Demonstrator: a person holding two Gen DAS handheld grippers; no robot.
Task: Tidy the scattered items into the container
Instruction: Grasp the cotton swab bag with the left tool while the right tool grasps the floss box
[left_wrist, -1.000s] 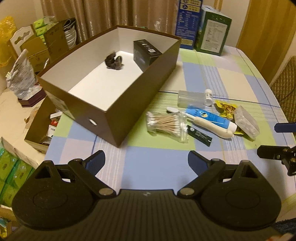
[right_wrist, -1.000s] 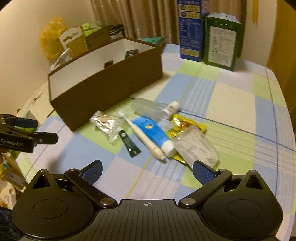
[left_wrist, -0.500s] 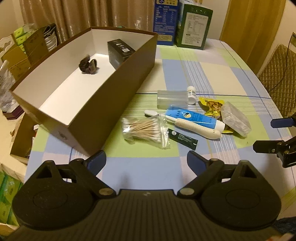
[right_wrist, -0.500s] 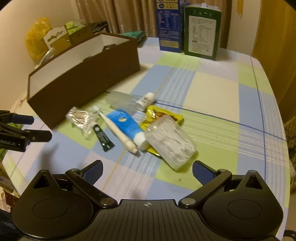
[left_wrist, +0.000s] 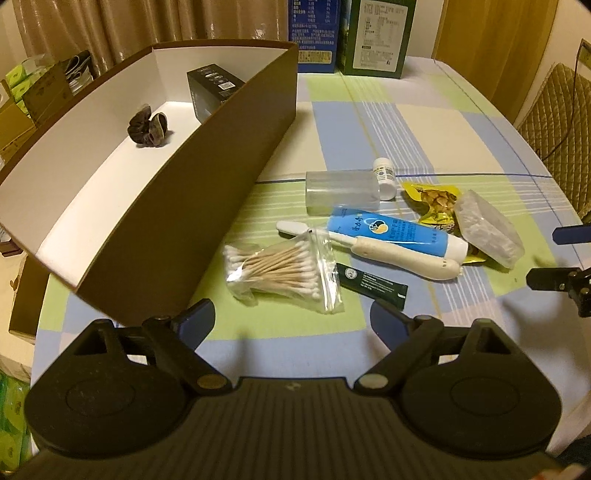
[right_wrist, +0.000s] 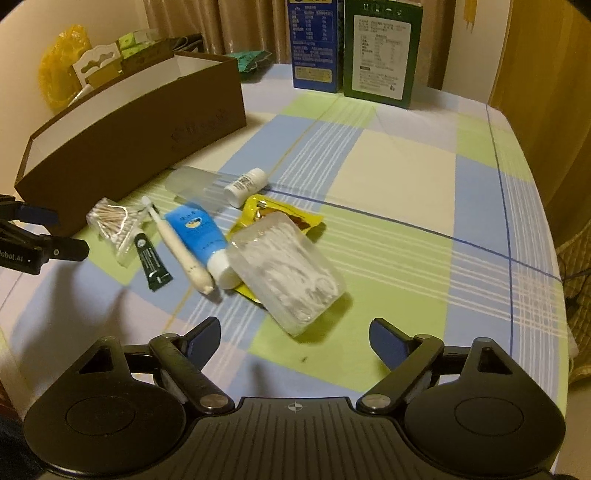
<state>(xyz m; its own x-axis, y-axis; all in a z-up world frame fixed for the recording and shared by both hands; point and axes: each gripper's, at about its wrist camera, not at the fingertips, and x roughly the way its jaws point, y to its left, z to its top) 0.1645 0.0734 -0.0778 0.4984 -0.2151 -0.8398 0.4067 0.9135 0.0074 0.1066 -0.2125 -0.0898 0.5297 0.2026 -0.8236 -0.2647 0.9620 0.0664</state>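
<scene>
The left tool (left_wrist: 291, 317) is closing, nothing between its jaws; the swab bag (left_wrist: 284, 271) lies just ahead, nearer than a second ago. The right tool (right_wrist: 295, 338) is also closing on nothing, now close above the clear pack (right_wrist: 291, 264). "Robot.AI" shows on the left tool's side. The items sit on the desk (right_wrist: 406, 177) beside the box (left_wrist: 155, 206).
</scene>
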